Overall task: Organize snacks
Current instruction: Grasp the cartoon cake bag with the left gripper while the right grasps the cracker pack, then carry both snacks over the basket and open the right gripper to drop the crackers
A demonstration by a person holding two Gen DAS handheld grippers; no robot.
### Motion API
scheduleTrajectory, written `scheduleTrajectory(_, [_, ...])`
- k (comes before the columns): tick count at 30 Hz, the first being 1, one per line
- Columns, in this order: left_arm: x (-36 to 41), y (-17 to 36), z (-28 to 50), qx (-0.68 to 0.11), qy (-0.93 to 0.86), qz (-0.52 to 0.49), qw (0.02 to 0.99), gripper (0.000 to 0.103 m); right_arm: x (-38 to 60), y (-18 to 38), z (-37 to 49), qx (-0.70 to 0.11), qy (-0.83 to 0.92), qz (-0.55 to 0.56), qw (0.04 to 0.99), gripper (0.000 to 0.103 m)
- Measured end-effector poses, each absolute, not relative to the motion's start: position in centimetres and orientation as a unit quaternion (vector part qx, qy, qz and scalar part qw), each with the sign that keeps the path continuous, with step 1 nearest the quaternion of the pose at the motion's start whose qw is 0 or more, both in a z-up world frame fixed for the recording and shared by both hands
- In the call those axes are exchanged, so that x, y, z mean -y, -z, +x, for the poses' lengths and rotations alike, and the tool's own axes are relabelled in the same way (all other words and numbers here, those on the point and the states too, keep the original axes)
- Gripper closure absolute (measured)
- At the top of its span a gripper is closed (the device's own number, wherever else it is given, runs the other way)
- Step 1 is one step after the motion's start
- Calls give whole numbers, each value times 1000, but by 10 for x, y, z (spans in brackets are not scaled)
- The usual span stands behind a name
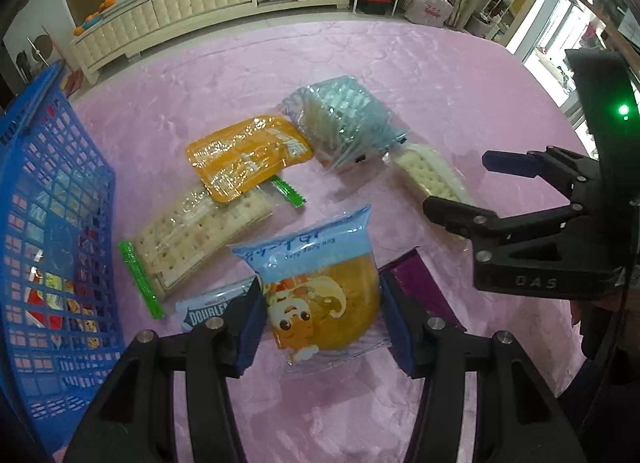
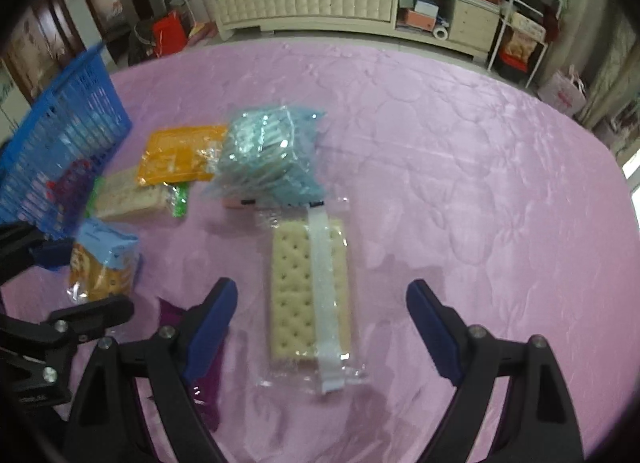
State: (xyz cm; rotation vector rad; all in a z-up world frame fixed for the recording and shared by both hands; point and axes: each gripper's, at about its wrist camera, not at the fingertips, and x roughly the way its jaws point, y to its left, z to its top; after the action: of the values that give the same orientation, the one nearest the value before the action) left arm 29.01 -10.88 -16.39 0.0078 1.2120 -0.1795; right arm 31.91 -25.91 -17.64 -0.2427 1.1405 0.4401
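Left wrist view: left gripper (image 1: 322, 325) clamps blue-topped clear packet of round golden cake (image 1: 320, 291) above pink cloth (image 1: 400, 75); blue plastic lattice basket (image 1: 52, 199) at left. Slick, puffy film may slip.

Right wrist view: right gripper (image 2: 320, 327) spread wide, empty, straddling clear-wrapped pale cracker pack (image 2: 310, 299) lying flat. Hard squeeze may crack biscuits.

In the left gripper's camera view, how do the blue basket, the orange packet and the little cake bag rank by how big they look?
1. Blue basket, largest by far, though it sits closest to the lens.
2. Cake bag and orange packet look about alike; the bag is nearer the camera, so I won't rank them.
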Motion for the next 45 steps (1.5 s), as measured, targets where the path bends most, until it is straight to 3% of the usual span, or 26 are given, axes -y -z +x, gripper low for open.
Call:
scheduleTrajectory(3, [111,169,292,-572,84,6,816,51,254,187,326,-551,-209,-116,800,28])
scheduleTrajectory(7, [111,170,289,-573,85,6,815,51,249,190,324,-543,-206,-141,801,32])
scheduleTrajectory(9, [110,170,290,-572,86,7,816,51,248,186,321,-535,-209,-144,806,56])
scheduleTrajectory(17, [105,140,271,-543,96,13,834,51,249,150,298,-524,-222,-110,815,56])
scheduleTrajectory(30, [56,51,220,-472,87,-5,877,51,204,39,241,-437,-263,-107,853,56])
scheduleTrajectory(45, [-69,9,173,-434,17,-17,901,51,70,6,216,-388,-358,-157,835,56])
